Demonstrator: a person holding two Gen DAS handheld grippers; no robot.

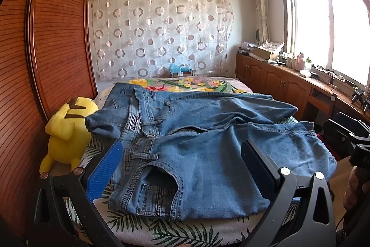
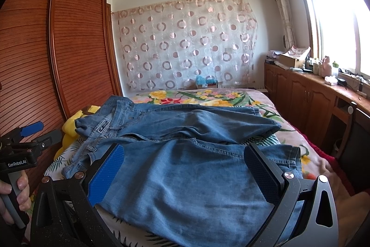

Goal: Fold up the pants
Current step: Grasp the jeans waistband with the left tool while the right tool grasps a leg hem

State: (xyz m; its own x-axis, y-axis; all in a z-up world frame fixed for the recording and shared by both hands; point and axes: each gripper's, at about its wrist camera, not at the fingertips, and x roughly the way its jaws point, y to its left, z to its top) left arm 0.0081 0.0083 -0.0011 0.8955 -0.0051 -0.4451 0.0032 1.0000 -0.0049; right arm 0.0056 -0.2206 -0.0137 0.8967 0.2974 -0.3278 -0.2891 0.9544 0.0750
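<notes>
Two claws spread wide, gripping nothing: left gripper (image 1: 182,168), right gripper (image 2: 185,175). Jeans (image 1: 196,138) across frame center on the bed (image 1: 143,227), legs apart. Best: pinch the near edges together, lift evenly, fold without bunching.

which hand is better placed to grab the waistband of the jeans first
Left. Its open tongs sit over the waistband and pocket end of the jeans, while the right tongs, also open, hang over the plain leg fabric further from the waistband.
</notes>
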